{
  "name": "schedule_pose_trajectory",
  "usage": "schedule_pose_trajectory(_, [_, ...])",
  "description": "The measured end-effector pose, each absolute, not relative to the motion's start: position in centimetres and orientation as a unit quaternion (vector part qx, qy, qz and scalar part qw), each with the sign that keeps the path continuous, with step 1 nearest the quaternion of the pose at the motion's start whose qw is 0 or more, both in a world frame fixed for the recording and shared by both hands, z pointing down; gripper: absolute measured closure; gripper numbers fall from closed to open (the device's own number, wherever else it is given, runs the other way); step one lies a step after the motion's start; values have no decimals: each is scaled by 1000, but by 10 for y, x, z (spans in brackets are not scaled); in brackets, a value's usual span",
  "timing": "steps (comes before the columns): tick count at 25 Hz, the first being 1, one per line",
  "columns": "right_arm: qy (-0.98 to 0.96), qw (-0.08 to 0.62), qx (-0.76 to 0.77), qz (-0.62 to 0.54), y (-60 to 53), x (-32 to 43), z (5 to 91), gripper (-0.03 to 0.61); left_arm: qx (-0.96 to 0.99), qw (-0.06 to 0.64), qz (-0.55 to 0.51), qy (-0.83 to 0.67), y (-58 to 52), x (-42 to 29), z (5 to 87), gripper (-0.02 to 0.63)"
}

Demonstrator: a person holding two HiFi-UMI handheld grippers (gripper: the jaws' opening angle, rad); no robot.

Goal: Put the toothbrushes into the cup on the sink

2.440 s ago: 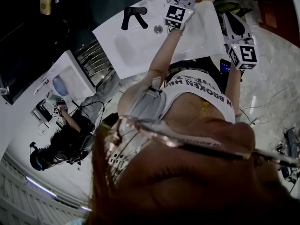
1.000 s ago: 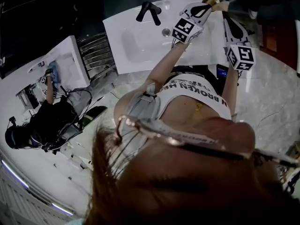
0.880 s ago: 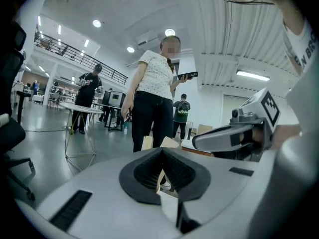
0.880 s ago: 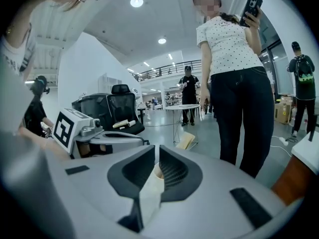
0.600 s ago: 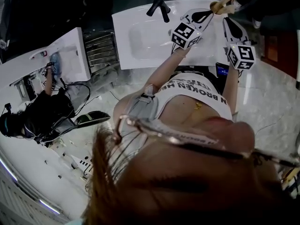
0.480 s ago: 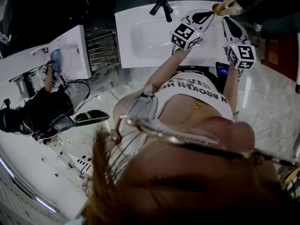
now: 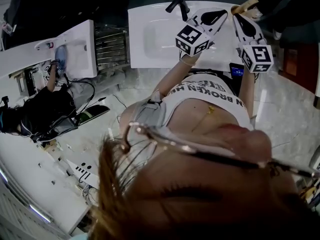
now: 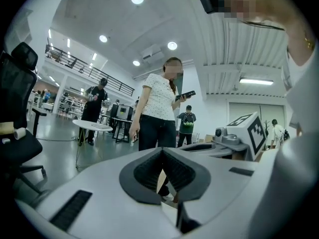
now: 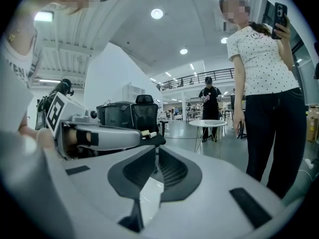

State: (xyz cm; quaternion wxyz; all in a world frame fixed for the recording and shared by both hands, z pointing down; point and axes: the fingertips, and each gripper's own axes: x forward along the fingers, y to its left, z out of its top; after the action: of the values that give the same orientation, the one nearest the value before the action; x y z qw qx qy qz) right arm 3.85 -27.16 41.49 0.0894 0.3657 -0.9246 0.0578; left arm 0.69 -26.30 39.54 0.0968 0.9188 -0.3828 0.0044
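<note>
The white sink [image 7: 155, 49] with its black tap [image 7: 177, 4] lies at the top of the head view. A tan cup [image 7: 244, 5] with a stick-like handle in it stands at the sink's far right corner. My left gripper [image 7: 225, 11] is over the sink's right part, pointing toward that cup. The left gripper [image 8: 162, 152] is shut and holds nothing. My right gripper [image 7: 235, 15] is beside it, closer to the cup. The right gripper [image 9: 155, 151] is shut too, with nothing between its pads. Both gripper views look out level across the room, and no toothbrush shows in them.
A person in a dotted white top [image 9: 264, 83] stands behind the sink holding a phone. A second sink [image 7: 75, 54] is at the left, with another person [image 7: 40, 114] at it. A device with a blue screen [image 7: 236, 71] lies by the sink's front edge. A black chair [image 9: 144, 116] and a round table [image 9: 207, 123] stand beyond.
The head view has swung, so the sink sits further right in it. Both grippers have stayed over the sink's right part, tips close to the tan cup.
</note>
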Motion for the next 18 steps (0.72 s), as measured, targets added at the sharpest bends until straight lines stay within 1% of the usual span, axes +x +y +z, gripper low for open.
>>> schedule_pose_trajectory(7, [-925, 88, 367, 50, -267, 36, 406, 541, 918, 81, 2, -388, -257, 3, 388, 600])
schedule_pose_trajectory(18, [-923, 96, 370, 53, -264, 36, 405, 541, 915, 82, 6, -395, -256, 1, 391, 600])
